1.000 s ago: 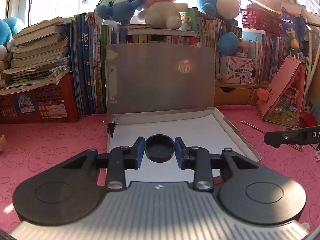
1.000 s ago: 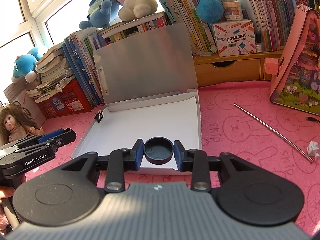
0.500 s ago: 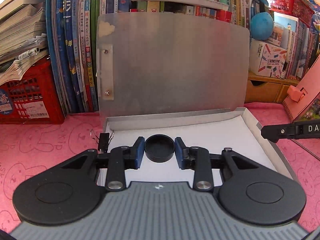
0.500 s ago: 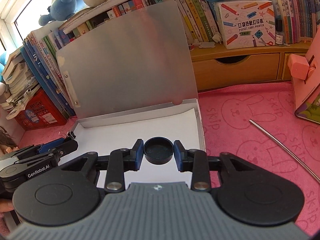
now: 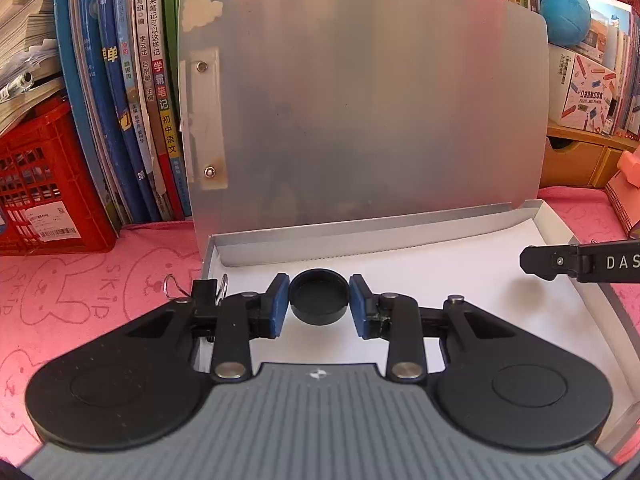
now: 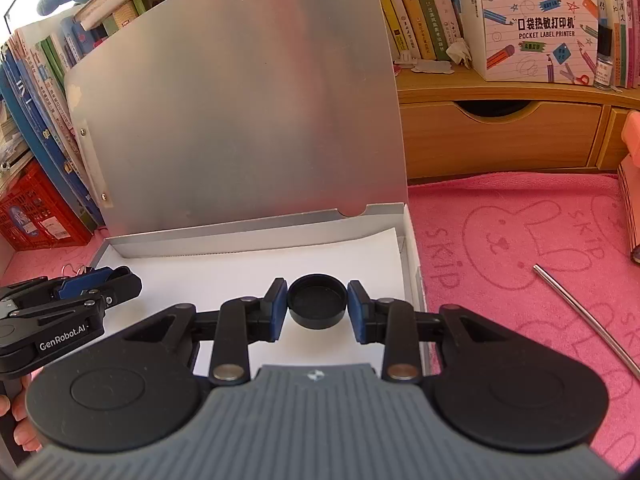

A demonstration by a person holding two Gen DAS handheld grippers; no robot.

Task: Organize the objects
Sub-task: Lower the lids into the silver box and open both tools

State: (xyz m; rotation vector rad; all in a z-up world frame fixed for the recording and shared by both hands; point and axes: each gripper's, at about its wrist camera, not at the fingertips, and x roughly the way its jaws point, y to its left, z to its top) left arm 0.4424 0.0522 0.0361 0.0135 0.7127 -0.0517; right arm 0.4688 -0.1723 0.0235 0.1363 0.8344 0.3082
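Observation:
A grey document box [image 5: 552, 216] lies open on the pink cloth, its lid [image 5: 360, 92] standing upright against the books and white paper [image 5: 440, 264] inside. My left gripper [image 5: 319, 300] hovers over the box's near left part. My right gripper [image 6: 317, 300] hovers over its near right part. A black round cap-like part sits between each gripper's blue pads [image 5: 279, 304]; the pads are narrowly parted beside it. The right gripper's tip [image 5: 580, 262] shows at the right of the left wrist view; the left gripper [image 6: 68, 300] shows at the left of the right wrist view.
A black binder clip [image 5: 202, 290] sits at the box's left edge. A metal rod [image 6: 588, 316] lies on the cloth [image 6: 520, 240] to the right. Books [image 5: 132, 80], a red crate [image 5: 40, 192], a wooden drawer shelf [image 6: 500, 136] and a printer box [image 6: 540, 24] stand behind.
Both grippers have moved forward and closer to the open box and its upright lid. Their jaws look unchanged.

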